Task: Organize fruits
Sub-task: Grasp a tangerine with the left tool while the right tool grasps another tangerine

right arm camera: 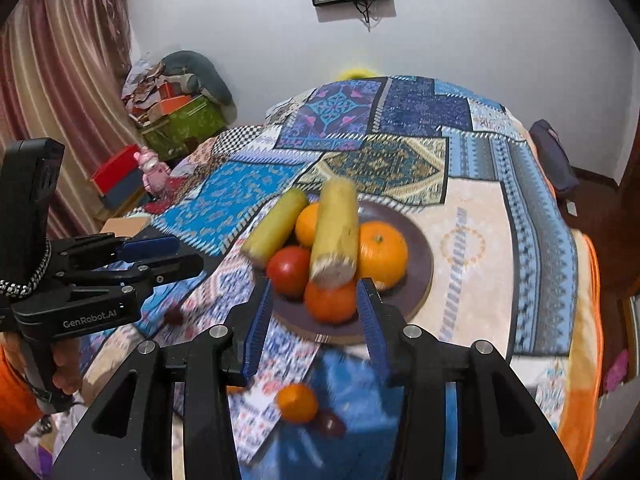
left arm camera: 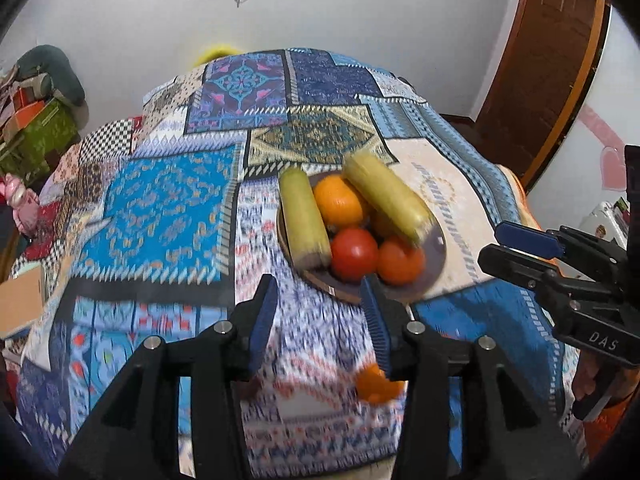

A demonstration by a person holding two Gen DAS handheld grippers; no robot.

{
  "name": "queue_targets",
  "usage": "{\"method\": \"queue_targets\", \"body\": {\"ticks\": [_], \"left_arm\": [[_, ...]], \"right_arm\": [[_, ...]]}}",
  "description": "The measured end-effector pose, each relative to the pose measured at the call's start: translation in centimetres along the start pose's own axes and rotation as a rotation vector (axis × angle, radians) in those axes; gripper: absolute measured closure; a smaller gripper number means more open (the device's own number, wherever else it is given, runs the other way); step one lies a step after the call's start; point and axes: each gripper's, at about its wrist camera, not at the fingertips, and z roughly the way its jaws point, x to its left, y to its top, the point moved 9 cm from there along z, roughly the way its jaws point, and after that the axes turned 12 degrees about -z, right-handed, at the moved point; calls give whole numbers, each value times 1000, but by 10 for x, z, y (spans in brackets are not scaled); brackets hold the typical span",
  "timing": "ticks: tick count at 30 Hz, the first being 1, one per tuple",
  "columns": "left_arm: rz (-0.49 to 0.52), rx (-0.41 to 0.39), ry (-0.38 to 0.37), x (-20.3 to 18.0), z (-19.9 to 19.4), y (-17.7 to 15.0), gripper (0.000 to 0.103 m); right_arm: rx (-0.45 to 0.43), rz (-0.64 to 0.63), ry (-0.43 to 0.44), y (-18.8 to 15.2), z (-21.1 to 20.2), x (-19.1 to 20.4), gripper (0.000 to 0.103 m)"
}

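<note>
Patchwork cloth [right arm camera: 400,120] covers the table; a dark round plate [right arm camera: 420,248] sits mid-cloth, already heaped. On it: two long yellow-green fruits (kind unclear, blurred), one [right arm camera: 336,232] lying on top of the pile, its cut end pointing toward the right wrist camera, the other [right arm camera: 276,226] slanting off the plate's left rim; a large orange [right arm camera: 382,252], a second orange [right arm camera: 308,224] behind, a red tomato-like fruit [right arm camera: 290,270], and an orange-red fruit [right arm camera: 330,300] at the near edge. Still loose on the cloth: a small orange [right arm camera: 298,402], short of the plate on the near side, with a small dark red fruit [right arm camera: 330,424] touching or just beside it. Another small dark thing [right arm camera: 174,316] lies off to the left; too blurred to name. Right tongs [right arm camera: 316,320] stand wide open, holding nothing; the small orange lies below and between the jaws, nearly centred. Left tongs [left arm camera: 318,316] also wide open and empty; in their view the same small orange [left arm camera: 376,388] sits by the right-hand finger [left arm camera: 376,320], off-centre. Judgement: the right tongs are better lined up on it. Being round, it has no long axis to match; the coming move likely turns on dropping down and back toward the near edge, clear of the dark fruit alongside.
</note>
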Motion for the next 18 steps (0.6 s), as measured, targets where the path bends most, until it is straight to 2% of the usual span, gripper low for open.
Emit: {"method": "queue_targets", "body": {"ticks": [11,18], "left_arm": [[-21,102,-26,0,-5,-65,56],[-22,134,-41,-9,7,-78,56]], "right_arm": [[78,6,54,-55,5,27,62],[116,30,78,-71,20,30,62]]}}
